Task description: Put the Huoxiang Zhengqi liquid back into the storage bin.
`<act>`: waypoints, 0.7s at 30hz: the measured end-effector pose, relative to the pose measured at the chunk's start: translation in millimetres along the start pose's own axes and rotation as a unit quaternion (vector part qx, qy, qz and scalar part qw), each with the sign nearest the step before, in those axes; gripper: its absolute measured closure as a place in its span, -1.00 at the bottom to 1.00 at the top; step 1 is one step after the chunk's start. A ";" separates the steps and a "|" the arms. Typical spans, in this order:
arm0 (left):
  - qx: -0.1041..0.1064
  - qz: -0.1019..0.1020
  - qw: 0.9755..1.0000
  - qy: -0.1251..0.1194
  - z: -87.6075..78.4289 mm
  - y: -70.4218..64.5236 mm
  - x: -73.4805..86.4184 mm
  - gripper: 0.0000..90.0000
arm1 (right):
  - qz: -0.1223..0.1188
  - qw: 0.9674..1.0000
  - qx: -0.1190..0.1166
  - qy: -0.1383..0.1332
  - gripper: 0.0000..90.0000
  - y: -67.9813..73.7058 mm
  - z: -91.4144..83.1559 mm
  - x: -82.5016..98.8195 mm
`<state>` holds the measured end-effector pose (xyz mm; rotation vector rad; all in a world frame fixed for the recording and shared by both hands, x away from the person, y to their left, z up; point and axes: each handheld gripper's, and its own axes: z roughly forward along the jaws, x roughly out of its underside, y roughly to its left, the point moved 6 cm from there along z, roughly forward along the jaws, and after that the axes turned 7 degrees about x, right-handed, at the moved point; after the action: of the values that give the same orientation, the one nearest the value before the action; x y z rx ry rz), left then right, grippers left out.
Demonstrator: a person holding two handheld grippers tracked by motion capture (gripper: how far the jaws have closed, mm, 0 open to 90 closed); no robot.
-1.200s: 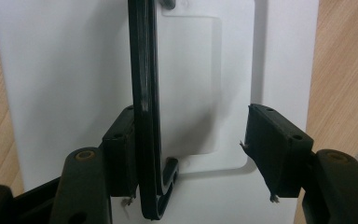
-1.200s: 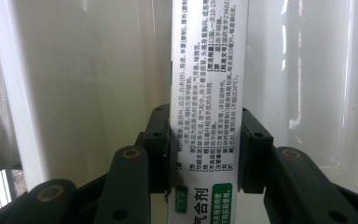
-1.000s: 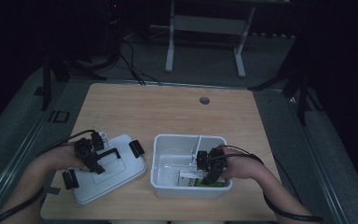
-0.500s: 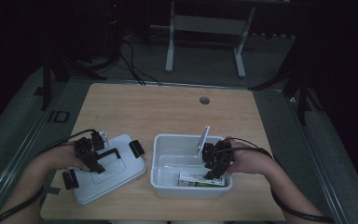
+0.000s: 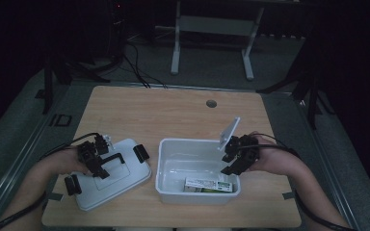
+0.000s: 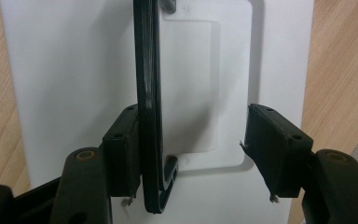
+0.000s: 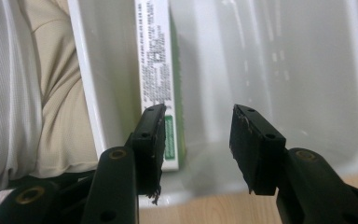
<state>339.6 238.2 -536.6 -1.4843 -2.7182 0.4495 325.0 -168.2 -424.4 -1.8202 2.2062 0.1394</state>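
From the high view, pale wooden bench: far half bare. White rectangular plastic lid flat at near left, close to the near edge, with black handle on top. Left tongs over the lid. White open plastic tub just right of the lid, narrow gap between. White-and-green carton lying inside, along the tub's near wall. Right tongs above the tub's right rim.

Along the left tongs: jaws apart, straddling the handle; left pad touches it, right pad stands clear. Not clenched.

Along the right tongs: jaws have just been opening, nothing between them. Carton below, hard against the tub wall; tub floor beside it free.
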 end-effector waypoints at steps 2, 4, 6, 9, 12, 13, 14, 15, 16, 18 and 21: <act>0.000 0.003 1.000 -0.003 0.2 0.0 -1.1 -0.08 | 0.009 1.000 0.008 -0.002 0.20 -3.8 -6.2 5.7; 0.004 0.004 1.000 -0.009 0.0 -0.7 -2.1 -0.09 | 0.017 1.000 0.012 -0.005 0.19 -5.9 -8.5 8.7; 0.001 0.000 1.000 -0.017 -1.3 0.8 -4.7 -0.09 | 0.028 0.999 0.021 -0.013 0.18 -12.6 -14.6 18.2; -0.001 0.001 1.000 -0.018 -1.3 1.2 -6.0 -0.09 | 0.034 0.999 0.029 -0.016 0.17 -17.1 -17.2 24.4; -0.004 0.001 1.000 -0.016 -0.8 1.6 -7.2 -0.09 | 0.053 0.998 0.033 -0.023 0.16 -24.7 -21.4 36.5; -0.004 0.001 1.000 -0.016 -0.8 1.6 -7.2 -0.09 | 0.053 0.998 0.033 -0.023 0.16 -24.7 -21.4 36.5; -0.005 0.002 1.000 -0.018 -0.1 1.5 -7.5 -0.09 | 0.059 0.997 0.035 -0.024 0.15 -27.5 -21.5 42.5; -0.005 0.002 1.000 -0.018 -0.1 1.5 -7.5 -0.09 | 0.059 0.997 0.035 -0.024 0.15 -27.5 -21.5 42.5; -0.002 0.000 1.000 -0.019 0.3 1.3 -7.5 -0.09 | 0.063 0.997 0.037 -0.025 0.15 -28.9 -20.8 45.2; 0.004 0.002 1.000 -0.025 0.5 0.8 -7.7 -0.09 | 0.066 0.997 0.038 -0.022 0.13 -30.2 -19.8 48.5; 0.009 -0.001 1.000 -0.027 0.7 1.0 -7.2 -0.07 | 0.090 0.995 0.040 -0.031 0.06 -38.8 -10.1 64.4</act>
<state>344.3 232.6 -536.6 -1.4863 -2.7482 0.5216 350.4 -239.6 -428.3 -1.5549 2.2949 0.1391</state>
